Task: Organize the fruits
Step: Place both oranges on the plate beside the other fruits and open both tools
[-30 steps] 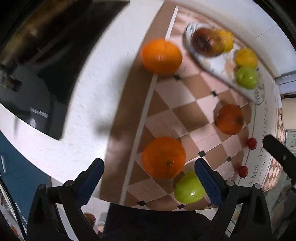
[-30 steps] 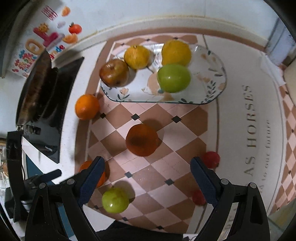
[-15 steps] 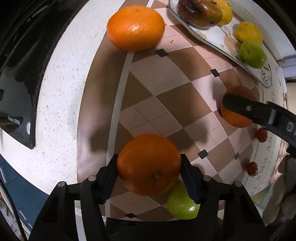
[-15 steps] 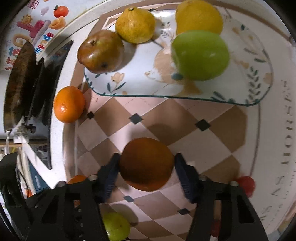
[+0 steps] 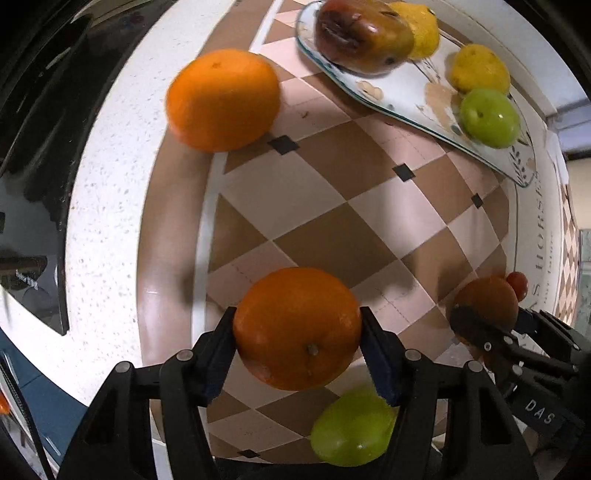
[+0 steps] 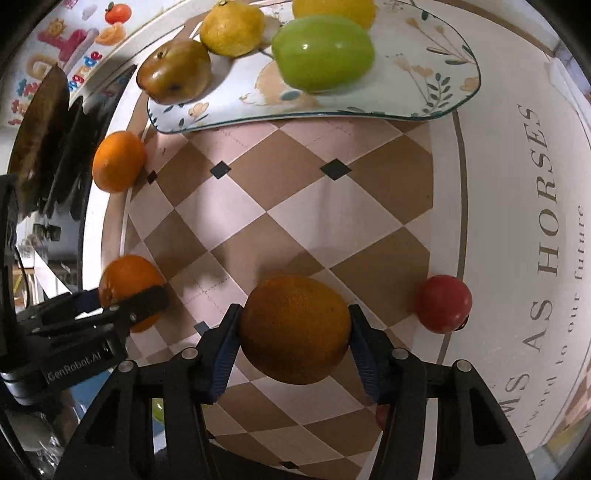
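Observation:
My left gripper point(image 5: 297, 341) is shut on a bright orange point(image 5: 297, 328) just above the checkered mat; it also shows in the right wrist view point(image 6: 129, 288). My right gripper point(image 6: 295, 336) is shut on a darker orange point(image 6: 295, 328), also seen in the left wrist view point(image 5: 485, 299). A floral plate point(image 6: 424, 81) at the back holds a brown pear point(image 6: 173, 72), two yellow fruits point(image 6: 232, 27) and a green apple point(image 6: 323, 53). A third orange point(image 5: 221, 99) lies loose left of the plate.
A green apple point(image 5: 352, 428) lies under my left gripper. A red tomato point(image 6: 443, 302) sits right of my right gripper, and a second red fruit point(image 6: 382, 415) is mostly hidden behind the right finger. A black stovetop point(image 5: 29, 155) borders the mat on the left.
Both grippers went from open to shut on their oranges and have moved toward the plate with them. The dark orange is now off its earlier spot on the mat.

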A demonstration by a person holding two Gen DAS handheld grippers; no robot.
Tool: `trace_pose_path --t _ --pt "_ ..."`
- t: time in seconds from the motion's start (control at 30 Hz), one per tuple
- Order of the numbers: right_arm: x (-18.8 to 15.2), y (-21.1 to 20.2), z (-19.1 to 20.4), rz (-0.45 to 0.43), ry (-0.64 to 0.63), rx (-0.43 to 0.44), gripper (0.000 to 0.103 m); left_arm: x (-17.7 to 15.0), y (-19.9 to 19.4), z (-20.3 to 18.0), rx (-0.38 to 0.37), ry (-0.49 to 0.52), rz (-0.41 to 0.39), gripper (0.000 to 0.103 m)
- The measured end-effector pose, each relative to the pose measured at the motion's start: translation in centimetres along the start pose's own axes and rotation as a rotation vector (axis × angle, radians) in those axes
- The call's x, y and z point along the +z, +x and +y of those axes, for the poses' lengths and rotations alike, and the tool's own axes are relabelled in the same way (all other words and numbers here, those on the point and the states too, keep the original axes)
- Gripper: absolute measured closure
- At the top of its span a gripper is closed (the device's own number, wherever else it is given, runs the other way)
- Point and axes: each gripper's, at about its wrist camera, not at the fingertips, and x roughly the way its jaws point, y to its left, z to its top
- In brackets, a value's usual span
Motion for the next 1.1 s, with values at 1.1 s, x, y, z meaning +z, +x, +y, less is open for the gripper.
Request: trace_pose_path --t 1.1 --pt "14.4 -6.4 -10.9 -0.149 0.303 0.108 0.014 17.8 -4.6 -9.6 -0.021 0.132 -0.072 0.018"
